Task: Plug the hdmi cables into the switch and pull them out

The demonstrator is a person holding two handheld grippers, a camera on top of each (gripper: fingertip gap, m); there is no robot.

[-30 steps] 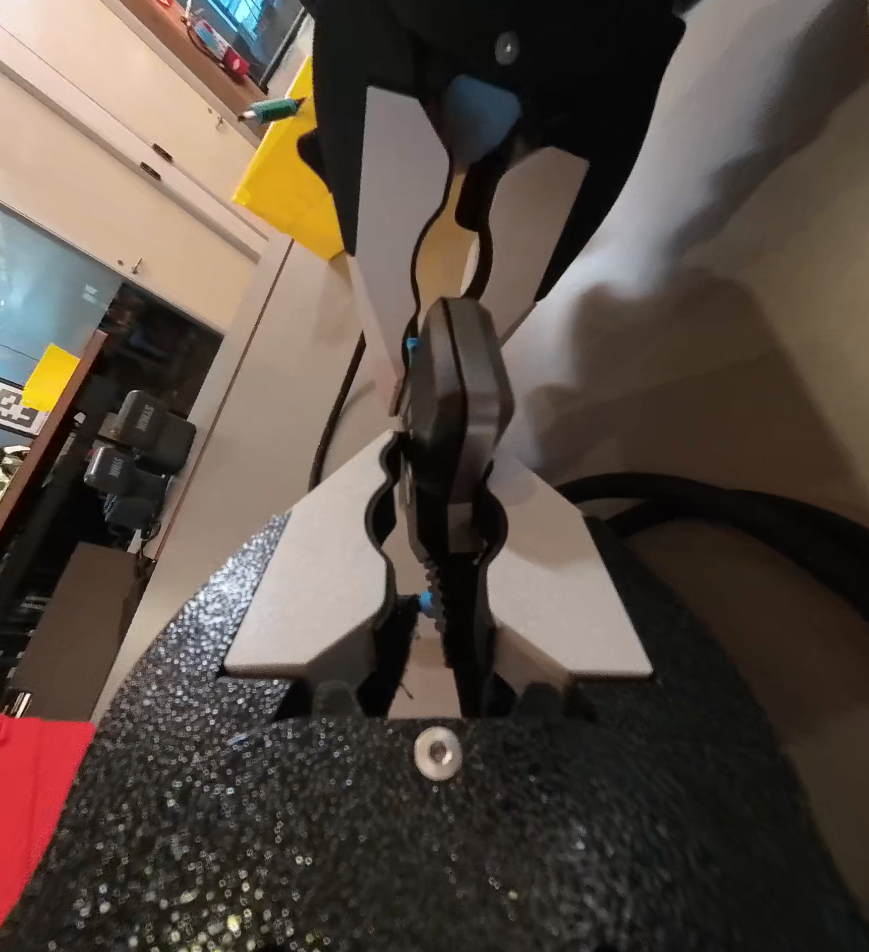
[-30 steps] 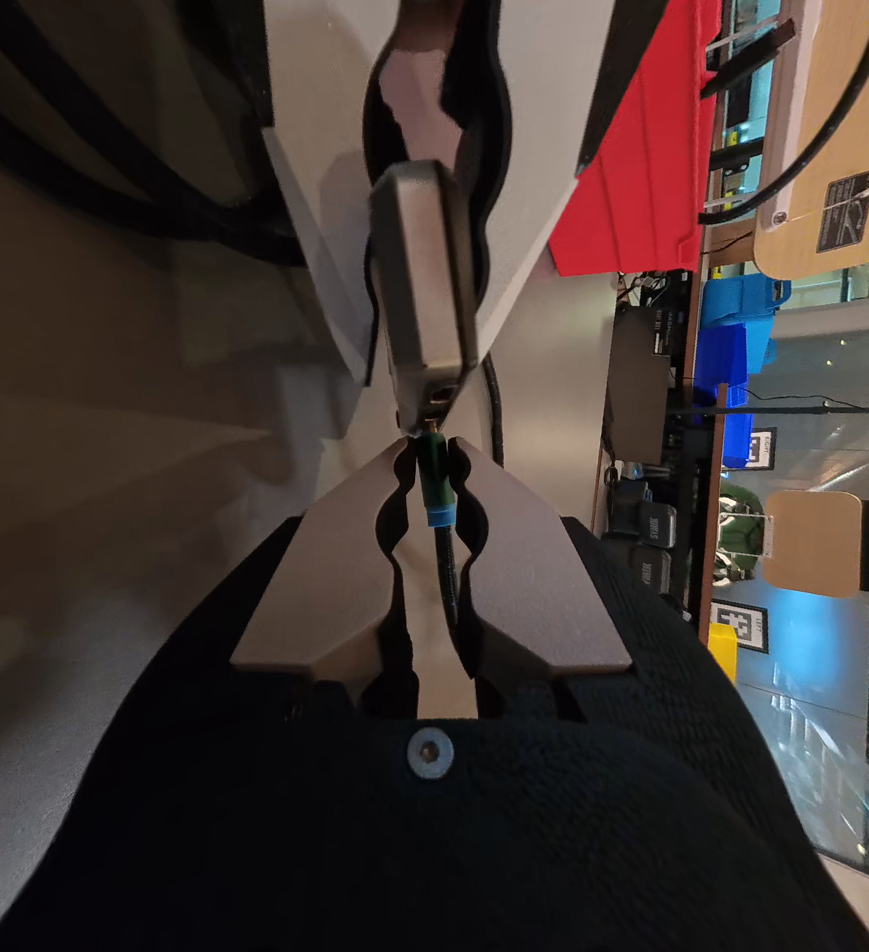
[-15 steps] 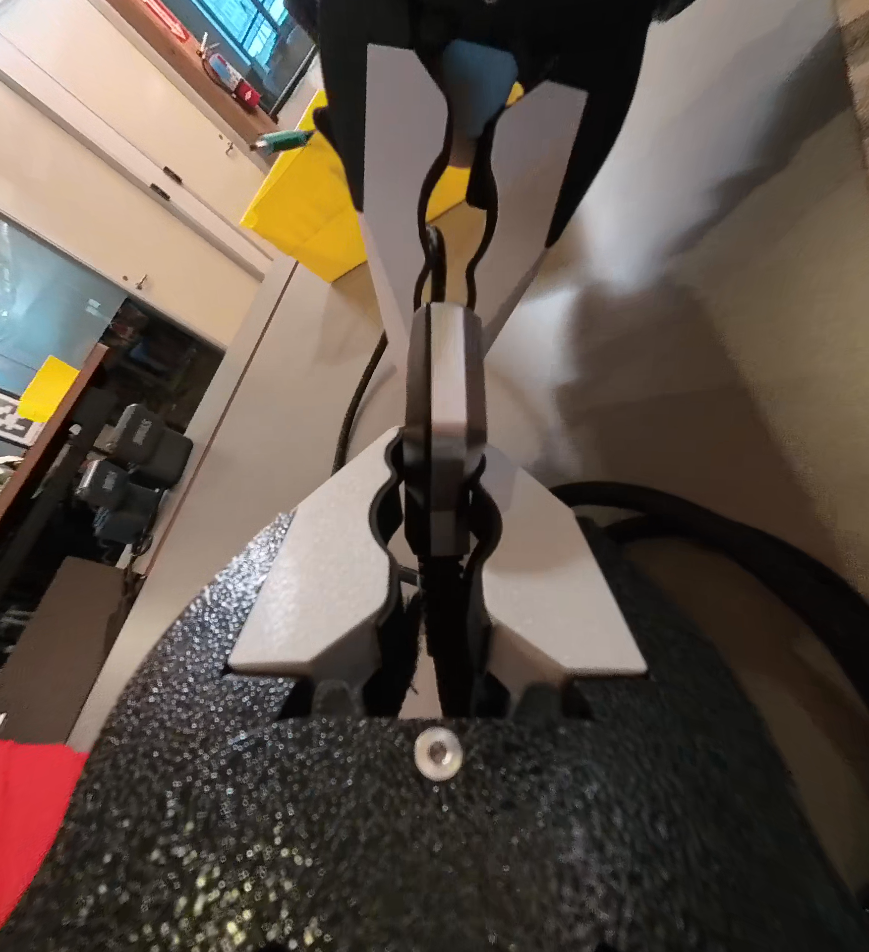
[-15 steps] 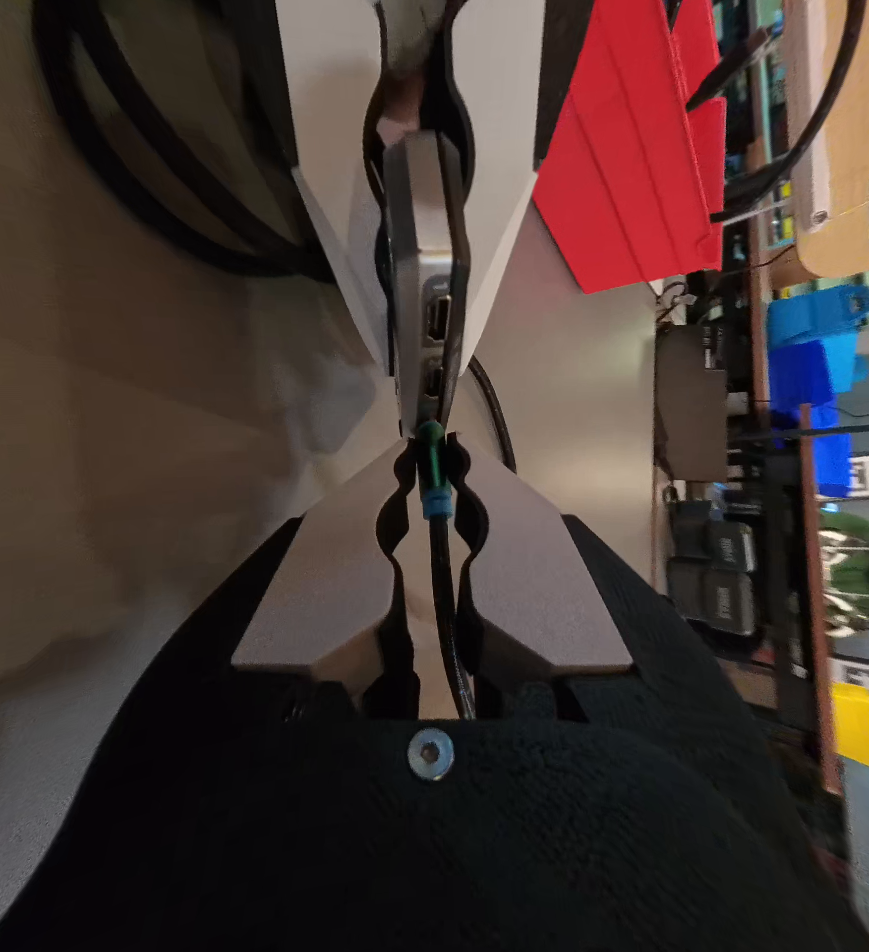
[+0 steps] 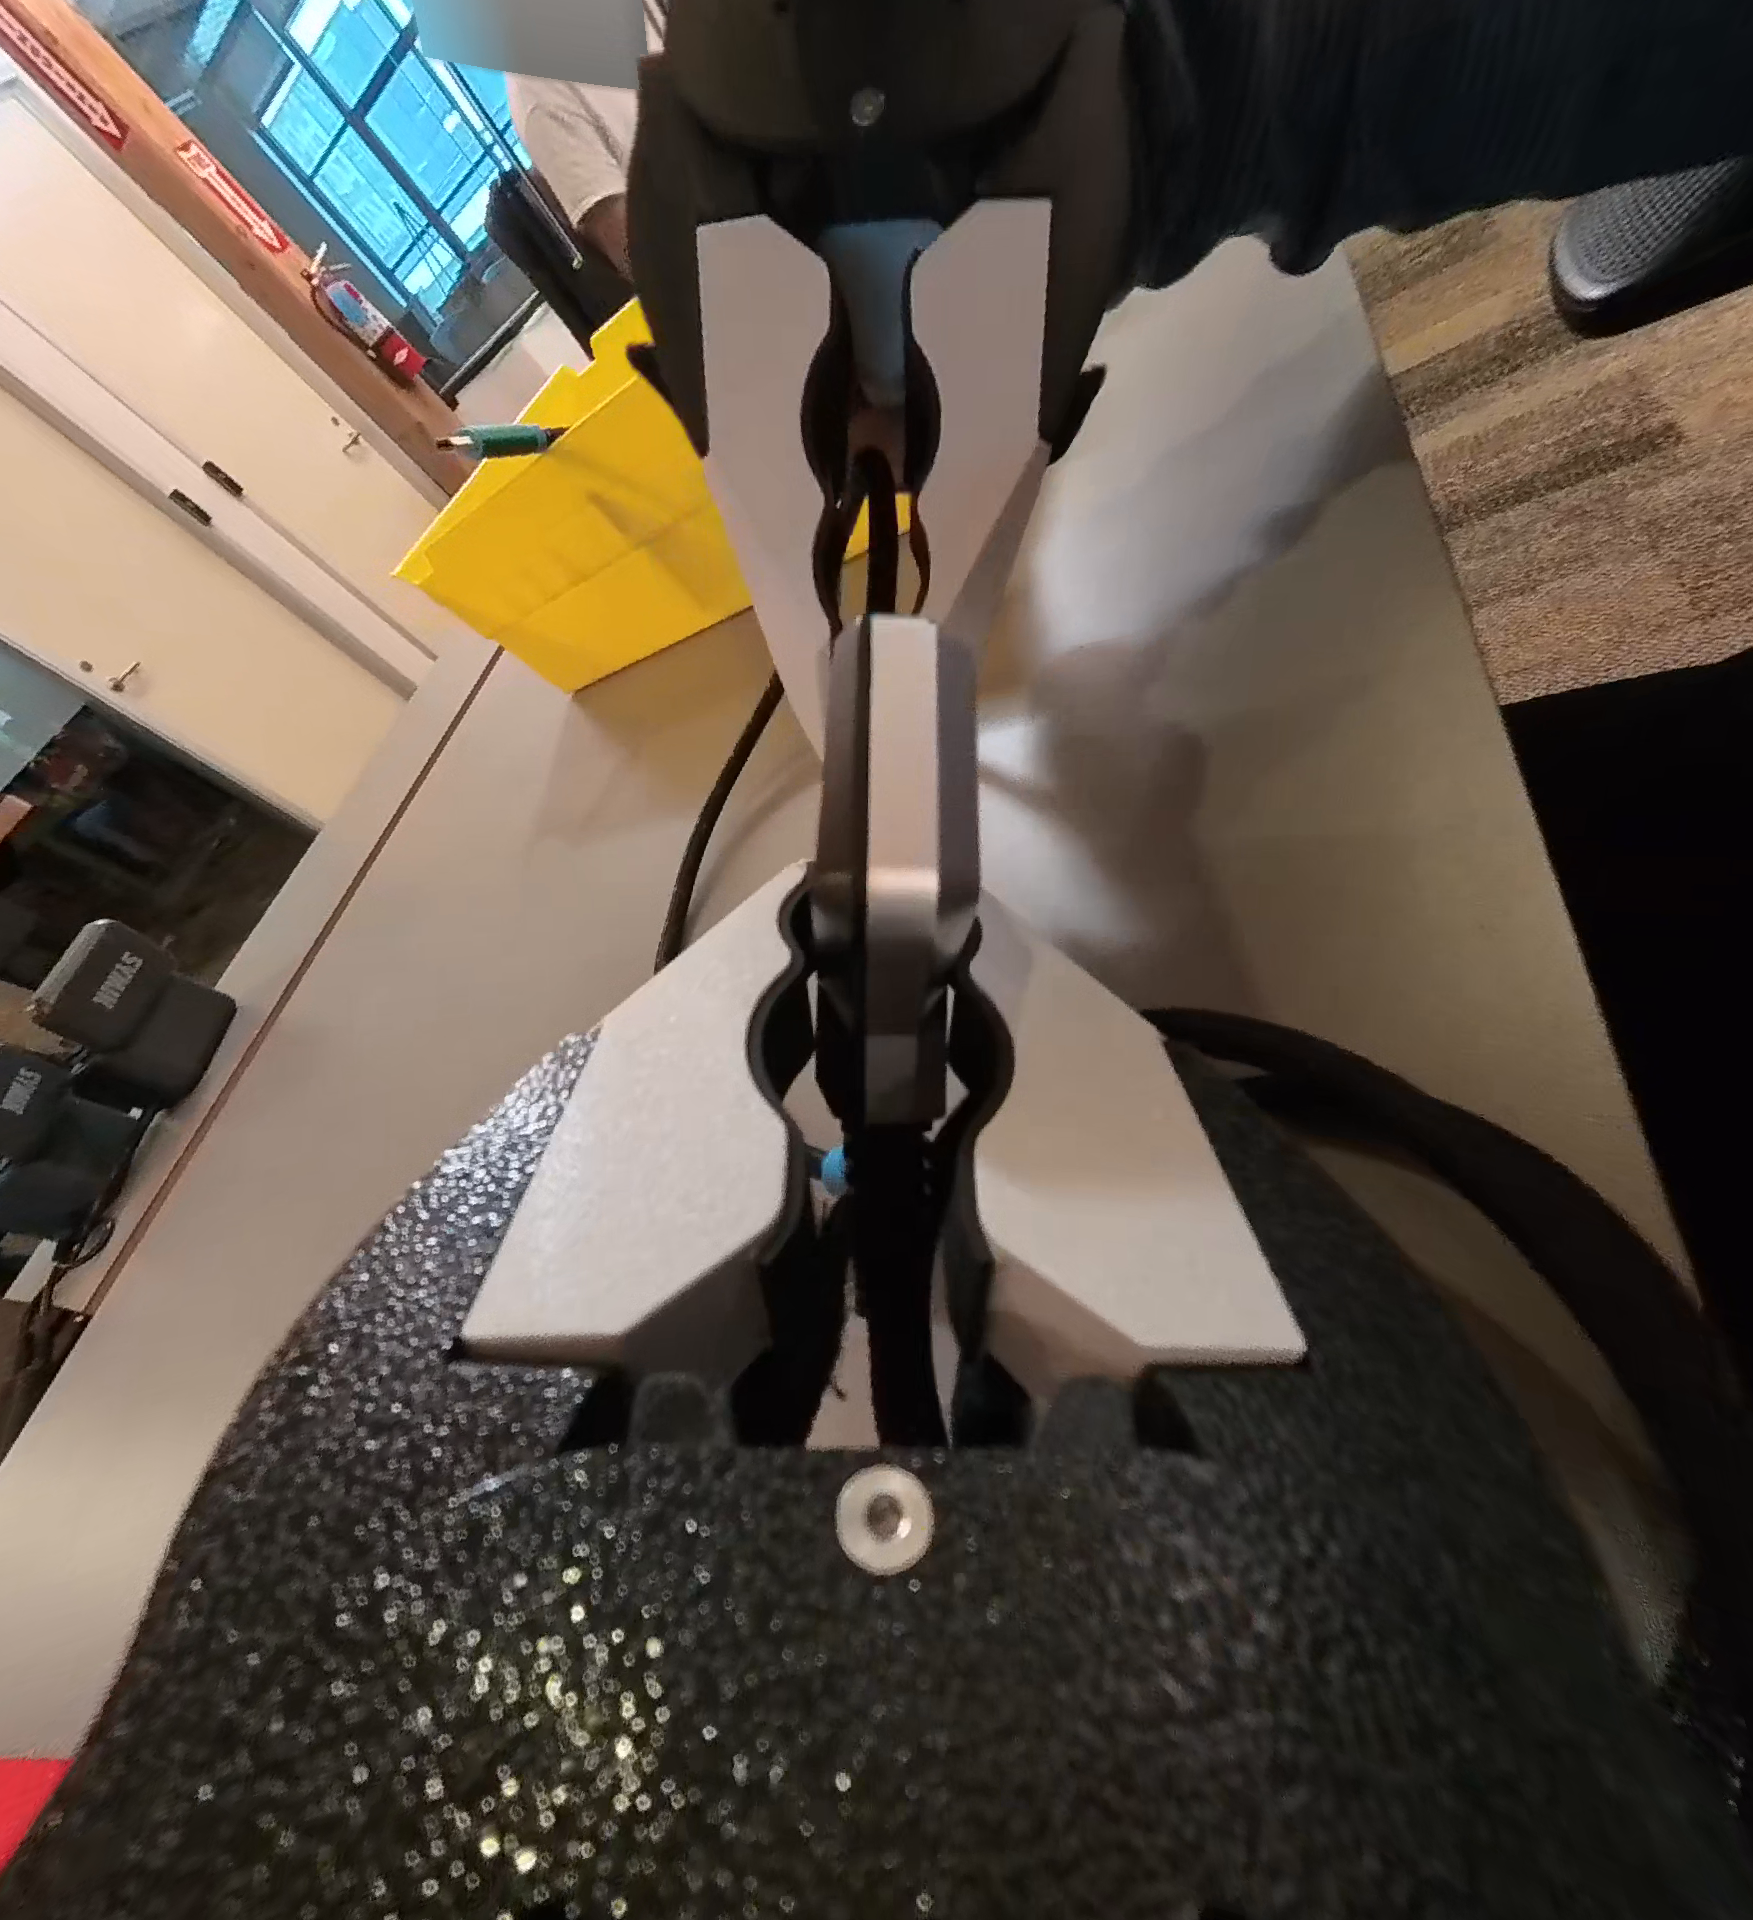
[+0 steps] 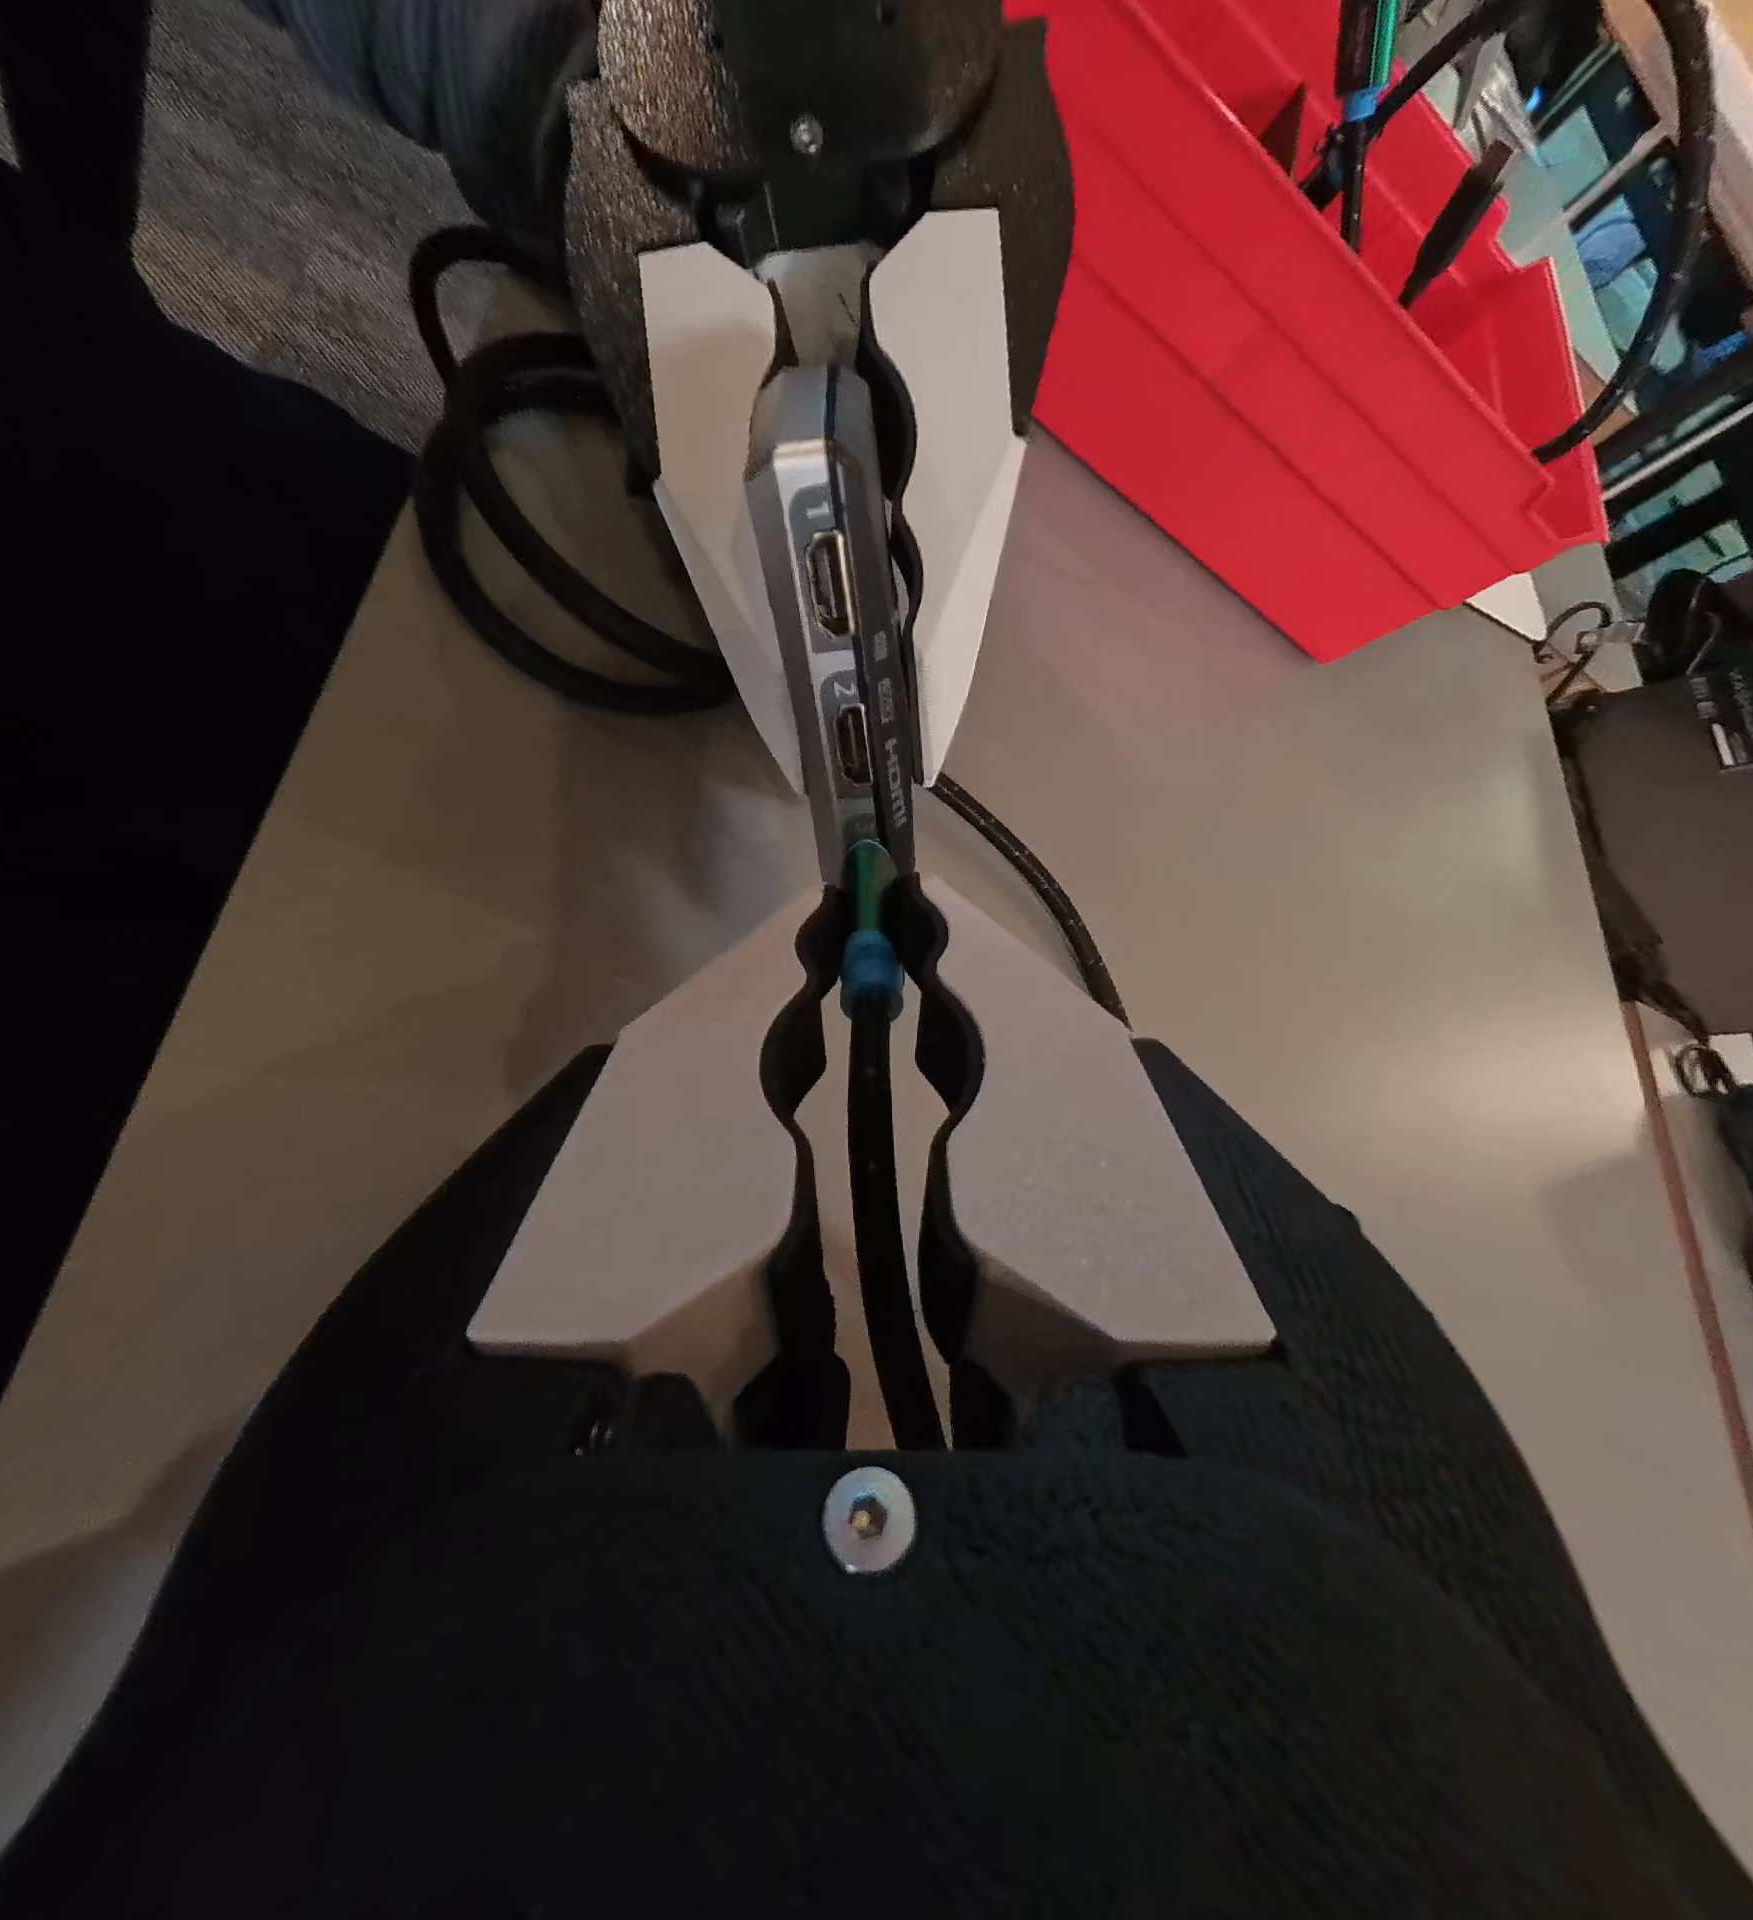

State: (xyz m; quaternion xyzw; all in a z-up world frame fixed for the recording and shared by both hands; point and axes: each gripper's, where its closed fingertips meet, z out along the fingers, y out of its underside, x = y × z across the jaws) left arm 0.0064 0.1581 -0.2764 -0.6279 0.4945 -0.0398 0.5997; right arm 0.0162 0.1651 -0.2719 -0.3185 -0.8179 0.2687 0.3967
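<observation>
Left gripper (image 5: 882,935) clenched on grey switch (image 5: 898,810), held edge-on above tabletop (image 5: 498,831). Right gripper (image 6: 867,914) opposite, pinching green-and-blue HDMI plug (image 6: 867,925), tip at switch's lowest port; seated or not, can't tell. Two upper ports bare. Black cable (image 6: 887,1226) trails back btwn fingers. Red bin (image 6: 1267,343) and yellow bin (image 5: 581,540) at table edges.

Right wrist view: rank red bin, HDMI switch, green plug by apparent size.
1. red bin, though it sits farther back, so it is likely bigger still.
2. HDMI switch.
3. green plug, partly hidden between the right gripper fingers.
</observation>
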